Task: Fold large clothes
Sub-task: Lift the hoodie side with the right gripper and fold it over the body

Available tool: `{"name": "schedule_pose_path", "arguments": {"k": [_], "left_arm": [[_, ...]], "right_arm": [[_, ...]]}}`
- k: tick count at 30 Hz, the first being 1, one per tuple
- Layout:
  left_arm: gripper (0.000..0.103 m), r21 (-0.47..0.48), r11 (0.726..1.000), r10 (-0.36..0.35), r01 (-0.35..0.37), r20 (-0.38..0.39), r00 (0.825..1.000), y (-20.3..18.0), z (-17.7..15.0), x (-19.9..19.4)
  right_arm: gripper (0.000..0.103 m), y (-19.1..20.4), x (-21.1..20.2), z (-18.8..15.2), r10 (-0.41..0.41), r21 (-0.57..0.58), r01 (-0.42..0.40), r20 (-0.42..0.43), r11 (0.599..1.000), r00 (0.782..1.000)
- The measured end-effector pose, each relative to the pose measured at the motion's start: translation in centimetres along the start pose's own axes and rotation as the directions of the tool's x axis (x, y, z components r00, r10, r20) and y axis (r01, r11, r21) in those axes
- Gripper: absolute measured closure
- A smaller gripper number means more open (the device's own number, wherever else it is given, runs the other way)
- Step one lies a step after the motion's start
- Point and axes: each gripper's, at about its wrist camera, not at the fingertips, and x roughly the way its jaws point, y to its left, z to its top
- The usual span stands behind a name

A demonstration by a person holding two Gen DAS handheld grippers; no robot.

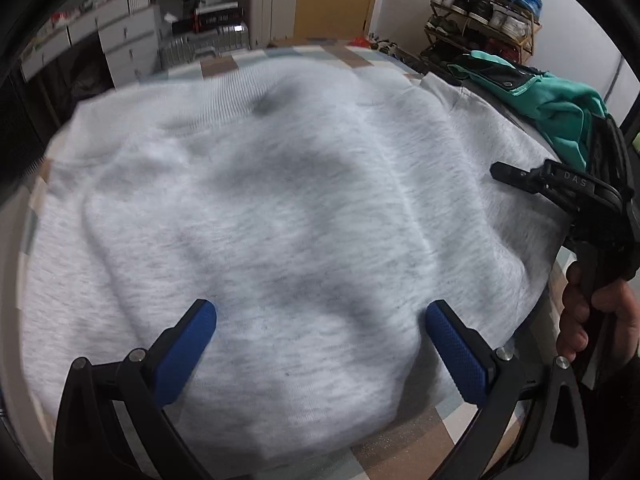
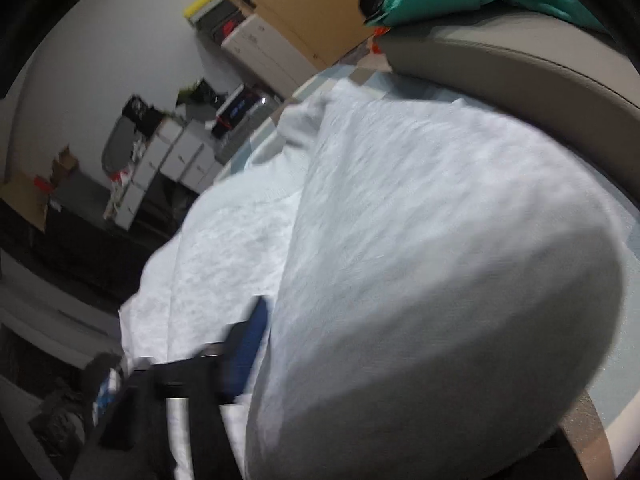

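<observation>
The left gripper point(image 1: 320, 344) hovers open over the grey sweatshirt point(image 1: 280, 200); the right gripper point(image 2: 260, 344) pinches its raised edge to fold it over.

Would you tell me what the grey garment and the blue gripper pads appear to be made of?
Grey sweatshirt: soft heathered knit, probably cotton fleece, matte, with ribbing at its far edge. Blue pads on the left gripper: likely rubber or textured plastic, dimpled matte surface.
</observation>
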Motion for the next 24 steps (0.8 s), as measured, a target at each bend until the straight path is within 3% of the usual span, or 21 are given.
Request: {"name": "schedule_pose_path", "arguments": {"k": [4,9,12,15,17,20,24], "left_arm": [[0.001,0.058,0.998,0.031,-0.03,-0.02,0.999,-1.5,0.2,0.8],[0.001,0.095,0.994,-0.04,0.045,-0.046,0.998,-3.7,1.4,1.7],[0.001,0.143,0.985,-0.085,0.092,-0.057,0.995,-6.6,2.0,2.7],[0.001,0.191,0.966,-0.162,0.172,-0.066,0.985,-9.2,3.0,3.6],[0.001,0.207,0.938,-0.266,0.279,-0.088,0.96,-10.5,4.0,4.0],[0.003,0.159,0.907,-0.383,0.39,-0.073,0.921,-8.9,4.0,2.0],[0.004,0.129,0.923,-0.367,0.362,0.025,0.93,-4.6,1.4,-2.0]], "right_arm": [[0.085,0.4,-1.3,0.3,0.082,-0.085,-0.076,0.066,0.993,0.994],[0.087,1.9,-3.8,1.6,0.063,-0.233,-0.034,0.12,0.972,0.991],[0.088,4.4,-6.1,2.9,0.049,-0.354,0.016,0.175,0.935,0.983],[0.088,8.6,-8.9,3.8,0.033,-0.501,0.092,0.235,0.86,0.971],[0.088,11.9,-10.3,3.5,0.012,-0.606,0.163,0.273,0.779,0.962],[0.088,16.1,-11.4,2.0,-0.011,-0.712,0.256,0.329,0.654,0.944],[0.088,19.5,-10.6,0.1,-0.07,-0.736,0.358,0.392,0.575,0.917]]}}
